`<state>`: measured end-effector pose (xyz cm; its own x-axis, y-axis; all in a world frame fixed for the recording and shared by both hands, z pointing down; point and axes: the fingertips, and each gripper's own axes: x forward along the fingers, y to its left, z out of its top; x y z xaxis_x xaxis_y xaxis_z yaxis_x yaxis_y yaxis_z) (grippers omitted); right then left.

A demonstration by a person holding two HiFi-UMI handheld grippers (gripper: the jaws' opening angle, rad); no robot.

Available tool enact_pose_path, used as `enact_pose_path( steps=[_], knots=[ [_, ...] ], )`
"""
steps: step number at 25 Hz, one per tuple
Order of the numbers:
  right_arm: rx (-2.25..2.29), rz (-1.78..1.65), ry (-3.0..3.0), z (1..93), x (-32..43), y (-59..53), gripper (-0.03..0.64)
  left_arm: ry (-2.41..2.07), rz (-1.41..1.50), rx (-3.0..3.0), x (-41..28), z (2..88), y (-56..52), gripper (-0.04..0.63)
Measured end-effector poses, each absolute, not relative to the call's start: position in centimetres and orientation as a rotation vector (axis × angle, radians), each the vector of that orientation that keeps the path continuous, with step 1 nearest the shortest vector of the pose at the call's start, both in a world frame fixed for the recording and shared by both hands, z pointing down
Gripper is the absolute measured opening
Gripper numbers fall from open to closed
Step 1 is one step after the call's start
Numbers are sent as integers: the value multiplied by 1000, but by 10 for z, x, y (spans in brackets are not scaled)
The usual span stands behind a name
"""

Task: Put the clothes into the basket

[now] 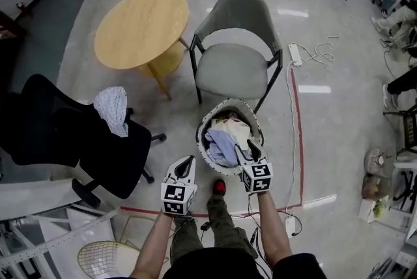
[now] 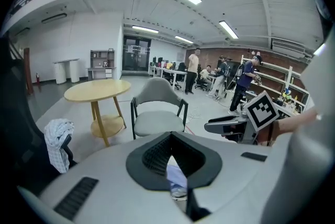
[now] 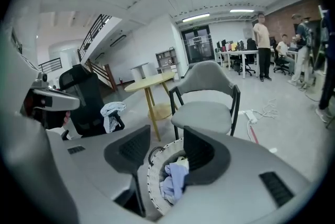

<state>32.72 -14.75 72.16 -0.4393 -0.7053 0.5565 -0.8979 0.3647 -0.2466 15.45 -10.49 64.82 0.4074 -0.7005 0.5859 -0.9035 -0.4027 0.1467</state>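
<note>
A white woven basket (image 1: 203,128) stands on the floor in front of the grey chair, with light blue and white clothes (image 1: 225,141) inside. My right gripper (image 1: 247,151) hangs over its near rim, open, nothing between the jaws; in the right gripper view the basket (image 3: 152,181) and its clothes (image 3: 172,181) show through the gap of the right gripper (image 3: 165,136). My left gripper (image 1: 188,161) is left of the basket, its jaw tips meeting, shut, with no cloth pinched at the left gripper (image 2: 170,135). A checked cloth (image 1: 112,108) drapes over the black office chair (image 1: 78,141).
A round wooden table (image 1: 142,27) and a grey armchair (image 1: 233,53) stand beyond the basket. A power strip with cable (image 1: 296,55) lies to the right beside red floor tape. A wire basket (image 1: 107,258) sits at lower left. People work at desks at the far right.
</note>
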Motion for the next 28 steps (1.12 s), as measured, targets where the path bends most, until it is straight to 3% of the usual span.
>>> enact_pose_path(
  steps=[17,28],
  knots=[
    [1507,425,-2473,546,300,-136,77,-1541,427,2363,124,513,-114,6],
    [1506,338,-2555,499,273,-117,34,-1615,362,2428,108,467,-102,6]
  ],
)
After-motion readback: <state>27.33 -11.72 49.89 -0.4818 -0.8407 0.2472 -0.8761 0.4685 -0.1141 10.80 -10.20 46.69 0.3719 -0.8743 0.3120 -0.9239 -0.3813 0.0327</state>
